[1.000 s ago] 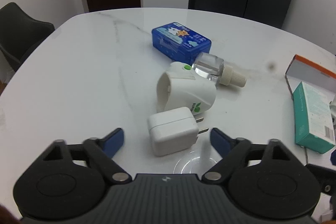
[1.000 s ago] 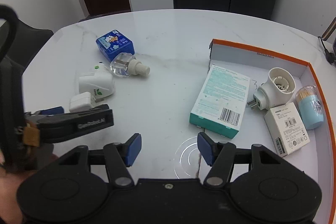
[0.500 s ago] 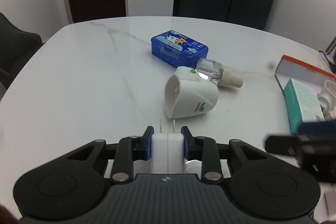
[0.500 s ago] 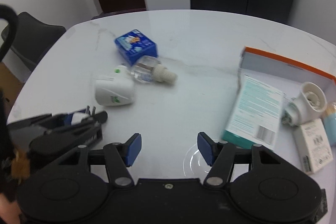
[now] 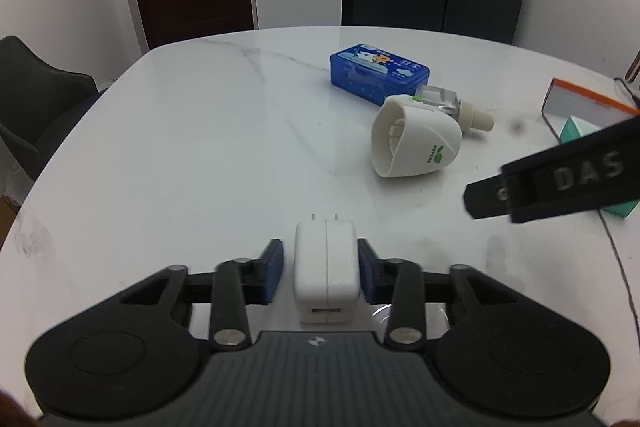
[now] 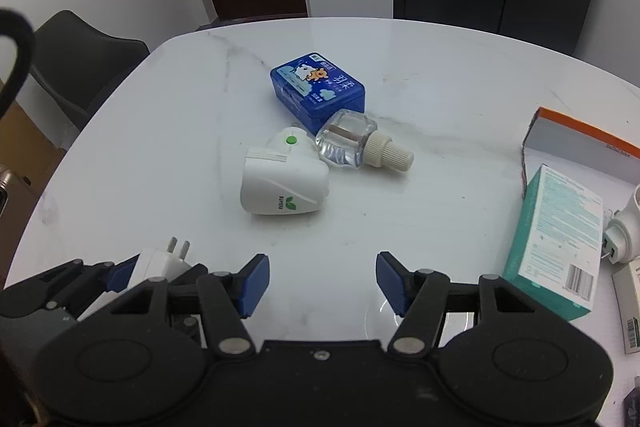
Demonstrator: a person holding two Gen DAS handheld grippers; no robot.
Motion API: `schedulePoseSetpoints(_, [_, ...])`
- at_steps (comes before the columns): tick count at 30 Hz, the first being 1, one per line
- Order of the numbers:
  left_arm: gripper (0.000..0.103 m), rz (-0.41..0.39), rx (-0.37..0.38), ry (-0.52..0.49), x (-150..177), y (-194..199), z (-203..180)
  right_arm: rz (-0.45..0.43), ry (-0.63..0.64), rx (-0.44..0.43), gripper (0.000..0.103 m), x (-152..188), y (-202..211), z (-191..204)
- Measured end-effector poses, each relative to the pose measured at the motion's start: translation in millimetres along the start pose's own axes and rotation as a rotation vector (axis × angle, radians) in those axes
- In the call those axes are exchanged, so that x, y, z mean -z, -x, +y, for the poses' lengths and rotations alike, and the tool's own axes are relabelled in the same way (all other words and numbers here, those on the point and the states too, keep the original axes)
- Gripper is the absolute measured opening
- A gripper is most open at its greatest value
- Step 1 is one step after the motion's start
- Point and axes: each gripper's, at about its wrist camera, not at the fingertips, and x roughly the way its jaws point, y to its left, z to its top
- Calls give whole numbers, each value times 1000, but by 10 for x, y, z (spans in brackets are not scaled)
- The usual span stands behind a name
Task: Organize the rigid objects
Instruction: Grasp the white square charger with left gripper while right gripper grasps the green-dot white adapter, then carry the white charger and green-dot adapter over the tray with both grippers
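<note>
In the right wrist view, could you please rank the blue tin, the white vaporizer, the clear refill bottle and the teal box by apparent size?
1. teal box, though nearness inflates it
2. blue tin and white vaporizer, alike
3. clear refill bottle

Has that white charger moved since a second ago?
Yes. The charger lay right beside the white plug-in; now it sits in the left gripper, jaws shut on it, pulled clear of the plug-in with bare table between.
</note>
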Motion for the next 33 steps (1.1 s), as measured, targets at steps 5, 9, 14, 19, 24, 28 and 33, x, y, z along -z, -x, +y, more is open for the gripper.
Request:
schedulePoseSetpoints(5, [29, 4, 26, 28, -17, 32, 76, -7, -32, -16, 78, -87, -100, 72])
schedulePoseSetpoints(9, [29, -16, 26, 49, -87, 94, 191, -42, -48, -21, 82, -238, -199, 161])
schedulePoseSetpoints(14, [29, -37, 24, 78, -217, 153, 350, -9, -78, -13, 83, -452, -500, 203])
schedulePoseSetpoints(19, [29, -32, 20, 118, -287, 166, 459, 32, -39, 3, 79, -548, -744, 233])
schedulePoseSetpoints(24, [29, -2, -3, 169, -333, 160, 551, -11, 39, 56, 71, -482, -571, 370])
schedulePoseSetpoints(28, [29, 15, -13, 193, -384, 200, 587, -28, 79, 52, 71, -342, -341, 472])
schedulePoseSetpoints(33, [29, 16, -38, 177, -419, 380, 567, -42, 82, 50, 71, -181, 8, 494])
